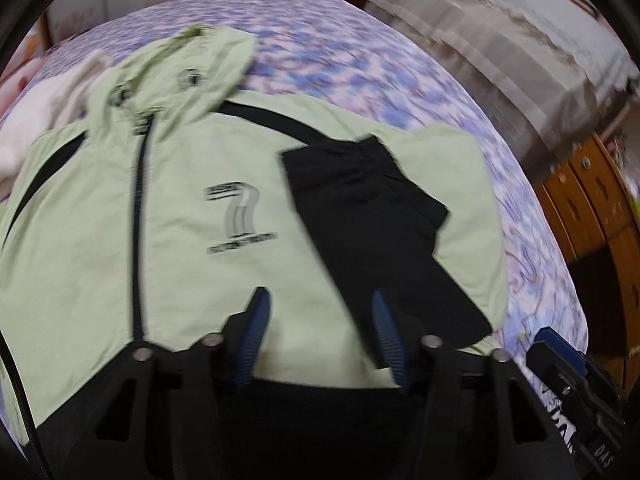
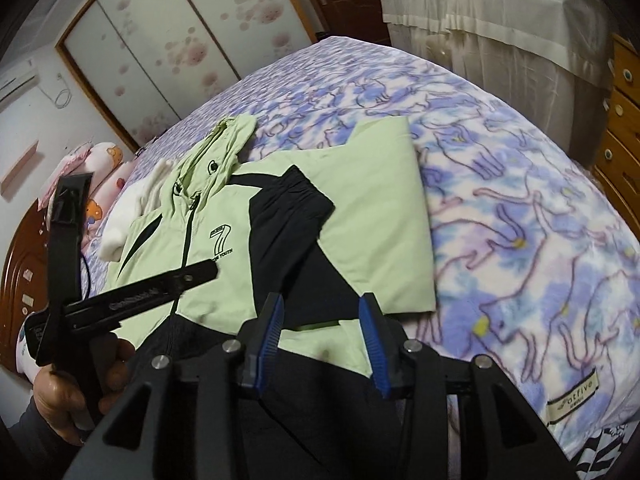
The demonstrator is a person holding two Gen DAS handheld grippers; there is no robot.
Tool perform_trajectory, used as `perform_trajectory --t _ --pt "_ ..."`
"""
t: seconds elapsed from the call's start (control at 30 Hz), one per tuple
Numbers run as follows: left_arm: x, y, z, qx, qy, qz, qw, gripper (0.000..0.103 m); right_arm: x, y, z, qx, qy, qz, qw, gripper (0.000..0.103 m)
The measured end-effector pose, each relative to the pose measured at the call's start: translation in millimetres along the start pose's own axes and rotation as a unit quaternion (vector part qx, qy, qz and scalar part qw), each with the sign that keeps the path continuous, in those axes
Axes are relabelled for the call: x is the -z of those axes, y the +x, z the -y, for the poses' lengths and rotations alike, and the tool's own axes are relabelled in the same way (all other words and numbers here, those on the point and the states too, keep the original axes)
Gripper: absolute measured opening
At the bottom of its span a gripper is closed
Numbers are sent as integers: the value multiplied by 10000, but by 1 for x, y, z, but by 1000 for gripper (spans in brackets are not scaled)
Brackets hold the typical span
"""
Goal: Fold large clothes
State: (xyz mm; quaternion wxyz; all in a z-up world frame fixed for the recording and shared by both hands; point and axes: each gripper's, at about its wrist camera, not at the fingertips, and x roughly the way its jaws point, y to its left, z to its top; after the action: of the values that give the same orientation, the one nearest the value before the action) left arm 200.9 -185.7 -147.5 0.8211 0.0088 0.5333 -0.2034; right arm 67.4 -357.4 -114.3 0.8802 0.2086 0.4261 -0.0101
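A light green hooded jacket [image 1: 192,208] with black panels and a "7" print lies face up on the bed, hood at the far end. It also shows in the right wrist view [image 2: 372,216]. One black sleeve [image 1: 380,216] is folded across its chest; in the right wrist view the sleeve [image 2: 292,232] runs toward the hem. My left gripper [image 1: 318,300] is open and empty above the jacket's lower front. My right gripper [image 2: 322,304] is open and empty over the hem and sleeve end. The left gripper's body [image 2: 120,300] shows at the left of the right wrist view.
The bed has a purple and white patterned blanket [image 2: 520,220]. A white garment [image 2: 132,200] and pillows [image 2: 104,160] lie near the headboard on the left. A wooden dresser [image 2: 624,120] stands at the right, and a covered piece of furniture [image 2: 500,20] behind.
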Motion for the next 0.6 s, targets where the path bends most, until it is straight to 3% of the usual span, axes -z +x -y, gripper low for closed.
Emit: perform_trajectory --t 0.17,0.37,0.6 --pt "-8 16 36 -99 358 52 9993 47 0 -1 5 23 26 61 10000 40" --pt "-20 53 61 -83 544 -354 9979 48 -1 0 14 -97 209 93 9997 40" --pt "-30 80 69 -133 454 -528 9975 61 2 4 23 -123 420 28 9990 40"
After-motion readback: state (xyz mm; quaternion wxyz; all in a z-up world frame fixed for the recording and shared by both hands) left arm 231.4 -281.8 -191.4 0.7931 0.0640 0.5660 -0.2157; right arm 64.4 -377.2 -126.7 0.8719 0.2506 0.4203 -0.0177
